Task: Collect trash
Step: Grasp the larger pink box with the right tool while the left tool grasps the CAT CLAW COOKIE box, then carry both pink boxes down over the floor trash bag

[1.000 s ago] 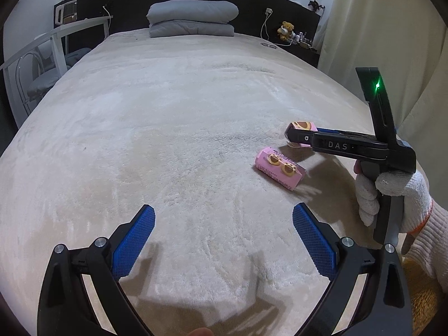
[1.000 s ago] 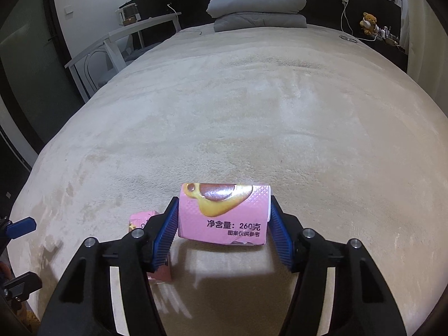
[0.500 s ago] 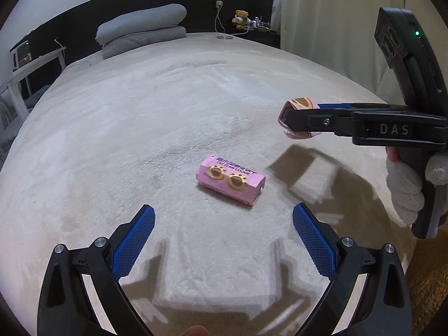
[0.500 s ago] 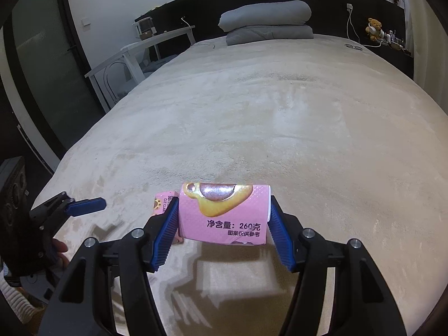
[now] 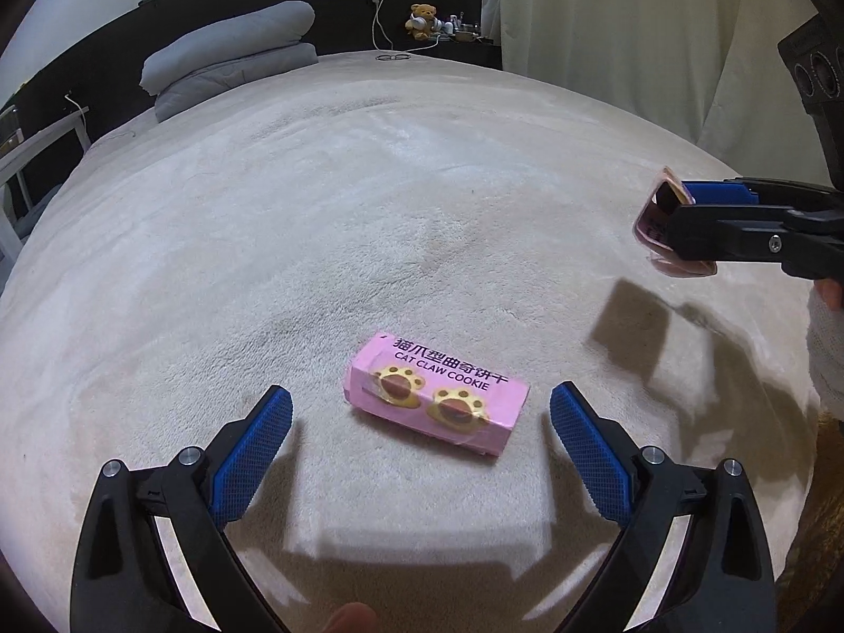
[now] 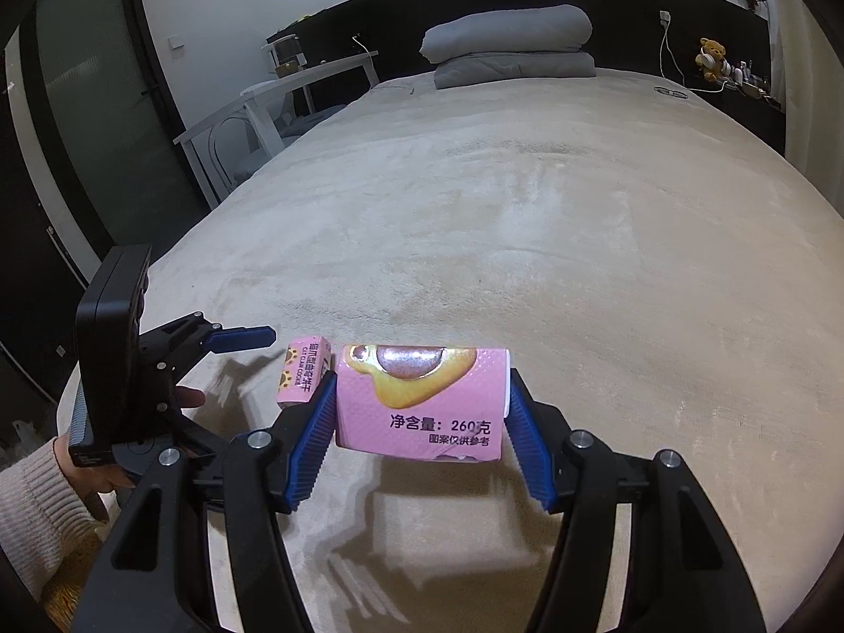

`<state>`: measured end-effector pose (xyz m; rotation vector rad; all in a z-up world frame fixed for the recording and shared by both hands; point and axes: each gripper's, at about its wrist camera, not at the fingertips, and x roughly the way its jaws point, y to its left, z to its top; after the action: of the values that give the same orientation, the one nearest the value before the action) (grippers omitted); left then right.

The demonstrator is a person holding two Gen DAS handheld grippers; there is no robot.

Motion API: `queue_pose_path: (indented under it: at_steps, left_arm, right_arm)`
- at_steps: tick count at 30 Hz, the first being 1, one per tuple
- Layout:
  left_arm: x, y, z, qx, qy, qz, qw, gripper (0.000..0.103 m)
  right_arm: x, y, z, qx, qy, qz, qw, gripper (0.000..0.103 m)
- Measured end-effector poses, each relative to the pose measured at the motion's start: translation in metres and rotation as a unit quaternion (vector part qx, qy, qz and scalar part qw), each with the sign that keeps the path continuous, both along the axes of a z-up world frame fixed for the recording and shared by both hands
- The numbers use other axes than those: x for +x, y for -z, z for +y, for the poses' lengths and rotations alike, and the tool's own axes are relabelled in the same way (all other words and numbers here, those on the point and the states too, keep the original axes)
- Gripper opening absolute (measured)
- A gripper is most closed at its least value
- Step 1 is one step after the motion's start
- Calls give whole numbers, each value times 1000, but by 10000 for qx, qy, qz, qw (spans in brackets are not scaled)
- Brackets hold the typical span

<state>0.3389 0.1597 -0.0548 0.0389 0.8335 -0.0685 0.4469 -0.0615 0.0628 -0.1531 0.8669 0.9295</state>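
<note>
- Left gripper (image 5: 421, 440) hangs over the bed (image 5: 316, 221), jaws spread wide, nothing pinched.
- The pink cookie box (image 5: 438, 394) lies flat on the blanket, right between those blue pads, untouched.
- Right gripper (image 6: 422, 416) clamps a pink carton (image 6: 422, 401), lifted clear of the bed.

The right gripper (image 6: 421, 411) clamps a pink packet (image 6: 422, 403) between its blue pads above the beige bed (image 6: 554, 242), while at the left the left gripper (image 6: 248, 348), spread wide, reaches toward a small pink cookie box (image 6: 305, 373) lying on the cover.
</note>
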Motion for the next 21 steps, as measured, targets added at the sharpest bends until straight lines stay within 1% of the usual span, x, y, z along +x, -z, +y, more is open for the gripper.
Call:
queue_pose_path:
  at_steps: [2, 4, 6, 11, 21]
  left_arm:
    - [1, 0, 2, -126, 102, -3, 9999, 90]
    - [3, 1, 1, -116, 190, 20, 9998, 76]
    - [3, 4, 1, -127, 265, 66, 9995, 69]
    - [1, 1, -3, -22, 222, -15, 9997, 68]
    - [-8, -10, -6, -138, 169, -124, 9997, 68]
  right_arm:
    - [2, 1, -4, -16, 19, -14, 10000, 61]
    - [5, 2, -7, -20, 34, -3, 10000, 61]
    - [6, 4, -8, -39, 41, -3, 10000, 61]
    - [5, 5, -8, -63, 18, -17, 10000, 61]
    - [4, 4, -9, -89, 27, -12, 10000, 61]
